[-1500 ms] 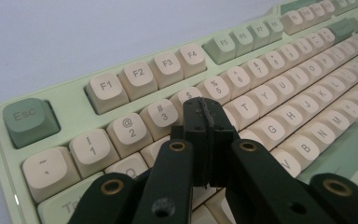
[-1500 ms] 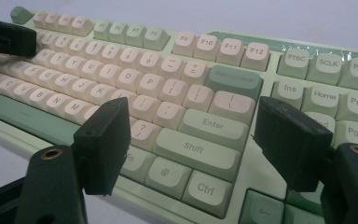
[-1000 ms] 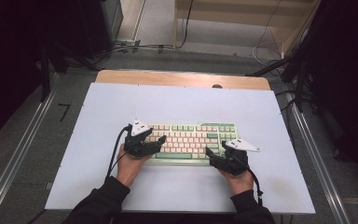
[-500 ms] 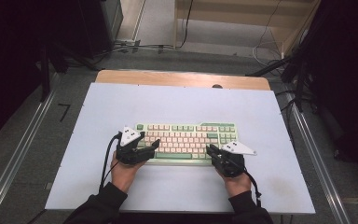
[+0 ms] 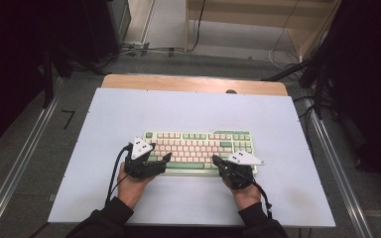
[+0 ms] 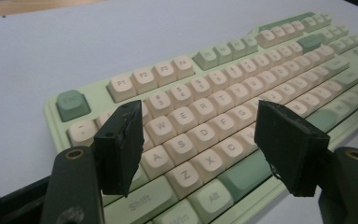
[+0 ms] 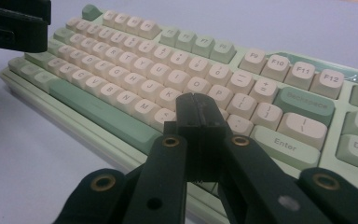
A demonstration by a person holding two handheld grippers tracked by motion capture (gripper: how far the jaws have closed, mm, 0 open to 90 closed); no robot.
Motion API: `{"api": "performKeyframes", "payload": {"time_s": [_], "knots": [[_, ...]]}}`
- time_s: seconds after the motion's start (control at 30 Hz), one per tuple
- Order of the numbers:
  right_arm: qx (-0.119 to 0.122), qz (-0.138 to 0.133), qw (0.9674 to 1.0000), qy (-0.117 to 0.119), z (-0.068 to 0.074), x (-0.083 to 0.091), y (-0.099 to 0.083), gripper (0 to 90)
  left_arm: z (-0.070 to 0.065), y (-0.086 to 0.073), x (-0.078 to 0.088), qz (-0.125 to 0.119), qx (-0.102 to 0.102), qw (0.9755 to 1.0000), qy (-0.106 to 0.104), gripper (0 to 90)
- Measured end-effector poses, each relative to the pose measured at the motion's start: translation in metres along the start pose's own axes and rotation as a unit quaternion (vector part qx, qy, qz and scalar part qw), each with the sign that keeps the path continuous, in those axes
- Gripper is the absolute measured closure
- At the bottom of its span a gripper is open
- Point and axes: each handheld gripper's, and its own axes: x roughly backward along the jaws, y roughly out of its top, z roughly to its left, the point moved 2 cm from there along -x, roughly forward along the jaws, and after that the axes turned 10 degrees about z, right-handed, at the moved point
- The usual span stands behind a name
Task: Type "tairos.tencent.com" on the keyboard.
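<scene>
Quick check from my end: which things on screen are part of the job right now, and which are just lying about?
In the job:
keyboard
left gripper, jaws open over the left-hand keys
right gripper, jaws shut at the keyboard's near edge

Lying about:
white table mat
wooden table edge
cables on the floor

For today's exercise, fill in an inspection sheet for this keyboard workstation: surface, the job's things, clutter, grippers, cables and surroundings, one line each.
Surface: pale table top, flat, with a wooden strip along its far edge.
Job's things: green and cream keyboard lying flat near the person's side, keys up.
Clutter: nothing seen.
Grippers: left gripper over the keyboard's left end, fingers apart with nothing between them; right gripper at the right end, fingers pressed together, empty, tip above the keys left of Enter.
Cables: a black cable trails from the left gripper; more cables on the floor beyond the table.
Surroundings: grey floor, dark curtains at both sides, wooden frame behind.
</scene>
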Motion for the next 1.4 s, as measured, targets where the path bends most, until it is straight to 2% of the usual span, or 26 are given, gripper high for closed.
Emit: {"api": "performKeyframes", "payload": {"time_s": [0.1,0.23,0.33,0.53,0.67,0.97,1.4], "knots": [[0.005,0.004,1.0,0.006,0.001,-0.004,0.002,87.8,0.007,-0.003,0.003,-0.014,0.022,0.9996,-0.008,33.0],[0.011,0.008,0.9998,0.013,0.004,-0.008,0.004,87.8,0.012,-0.005,0.004,-0.018,0.036,0.9991,-0.011,33.1],[0.015,0.009,0.9997,0.018,0.006,-0.009,0.005,87.8,0.012,-0.007,0.007,-0.024,0.03,0.9993,-0.003,33.1],[0.02,0.014,0.9994,0.025,0.008,-0.016,0.008,87.8,0.008,-0.014,0.006,-0.019,0.019,0.9996,0.002,33.1],[0.025,0.016,0.9992,0.027,0.011,-0.02,0.01,87.8,0.009,-0.018,0.012,-0.024,0.022,0.9995,0.0,33.1],[0.038,0.021,0.9984,0.036,0.018,-0.03,0.015,87.8,0.011,-0.027,0.019,-0.02,0.03,0.9993,0.009,33.1],[0.054,0.025,0.997,0.05,0.028,-0.042,0.023,87.8,0.017,-0.038,0.033,-0.029,0.041,0.9985,0.022,33.1]]}}
